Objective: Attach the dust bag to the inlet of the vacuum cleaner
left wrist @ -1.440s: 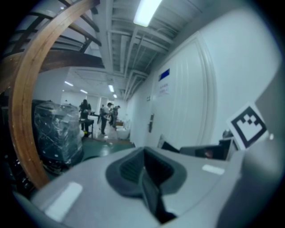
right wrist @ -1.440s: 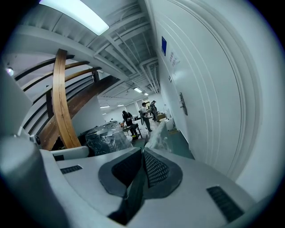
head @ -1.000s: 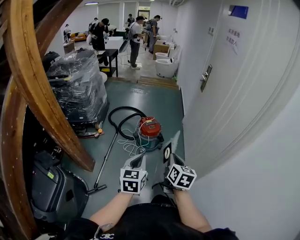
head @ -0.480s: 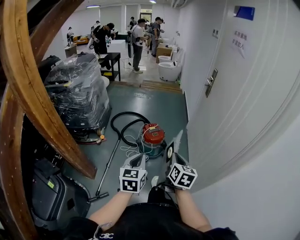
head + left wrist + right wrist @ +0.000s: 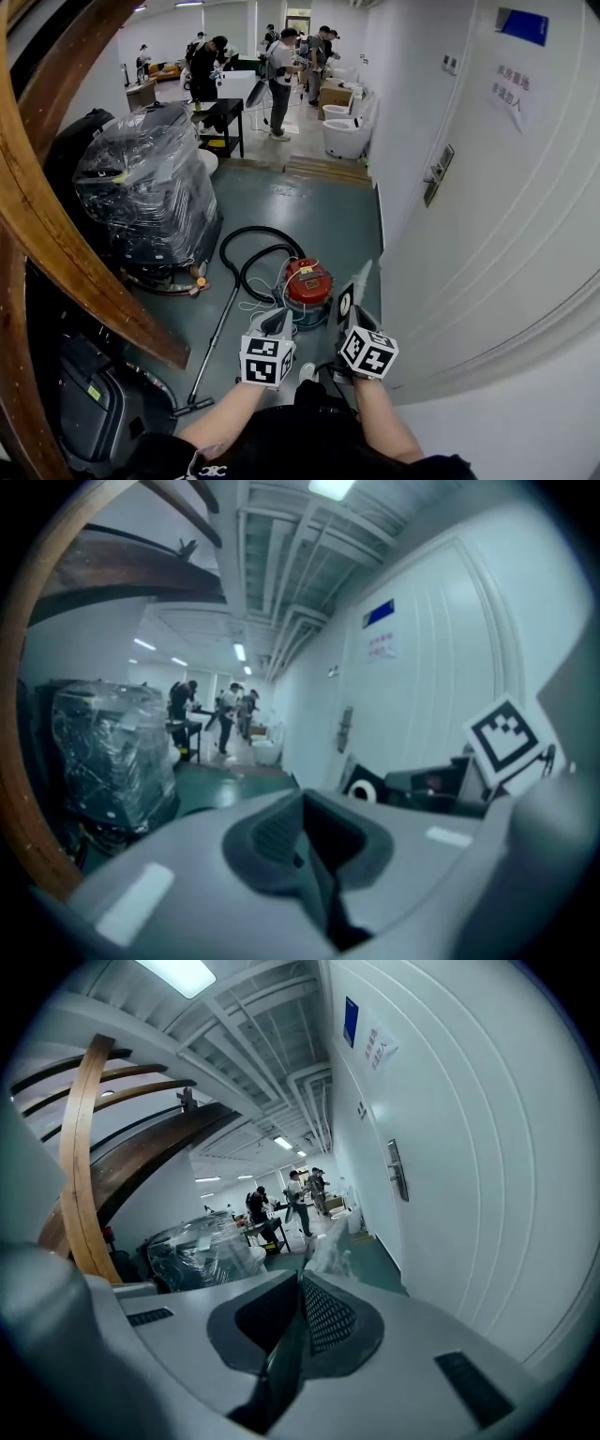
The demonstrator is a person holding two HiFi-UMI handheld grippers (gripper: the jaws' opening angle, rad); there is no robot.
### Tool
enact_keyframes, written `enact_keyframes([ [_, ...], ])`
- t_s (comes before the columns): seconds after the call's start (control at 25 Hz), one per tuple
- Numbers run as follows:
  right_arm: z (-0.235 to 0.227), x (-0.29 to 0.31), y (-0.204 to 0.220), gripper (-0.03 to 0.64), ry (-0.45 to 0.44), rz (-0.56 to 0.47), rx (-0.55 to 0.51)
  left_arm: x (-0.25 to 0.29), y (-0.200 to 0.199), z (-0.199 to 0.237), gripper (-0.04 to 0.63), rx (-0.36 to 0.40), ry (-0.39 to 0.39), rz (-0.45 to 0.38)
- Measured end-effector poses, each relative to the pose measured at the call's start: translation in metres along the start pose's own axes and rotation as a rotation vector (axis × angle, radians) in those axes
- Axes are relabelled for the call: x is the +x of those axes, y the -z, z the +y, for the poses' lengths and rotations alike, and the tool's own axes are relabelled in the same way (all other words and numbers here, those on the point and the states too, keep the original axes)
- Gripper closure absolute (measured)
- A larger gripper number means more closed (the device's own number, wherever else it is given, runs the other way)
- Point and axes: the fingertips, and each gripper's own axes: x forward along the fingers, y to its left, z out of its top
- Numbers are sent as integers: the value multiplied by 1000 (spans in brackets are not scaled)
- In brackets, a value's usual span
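Grippers near, vacuum cleaner just beyond.
Your left gripper (image 5: 304,803) has its jaws together on nothing; your right gripper (image 5: 302,1281) is clamped on the dust bag (image 5: 355,278), which sticks out at 12 o'clock; the red-topped vacuum cleaner (image 5: 307,284) stands at 11 o'clock past them.

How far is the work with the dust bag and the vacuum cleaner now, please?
Done: the pale crinkled dust bag is picked up, but not attached. In hand: the right hand-held gripper is shut on it; the left hand-held gripper is shut and empty. Left: the round red vacuum cleaner stands ahead, apart from both grippers, so reaching it and fitting the bag on its inlet remain.
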Motion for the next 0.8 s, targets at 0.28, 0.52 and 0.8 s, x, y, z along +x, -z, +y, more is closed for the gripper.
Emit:
enact_keyframes([
  [0.28,-25,84,-40,604,-3,40,8,93,-39,21,597,-12,4,13],
  [0.52,-51,137,-76,604,7,42,-7,163,-67,24,597,-14,26,23],
  [0.8,-86,182,-108,604,29,44,12,223,-88,19,597,-4,48,43],
])
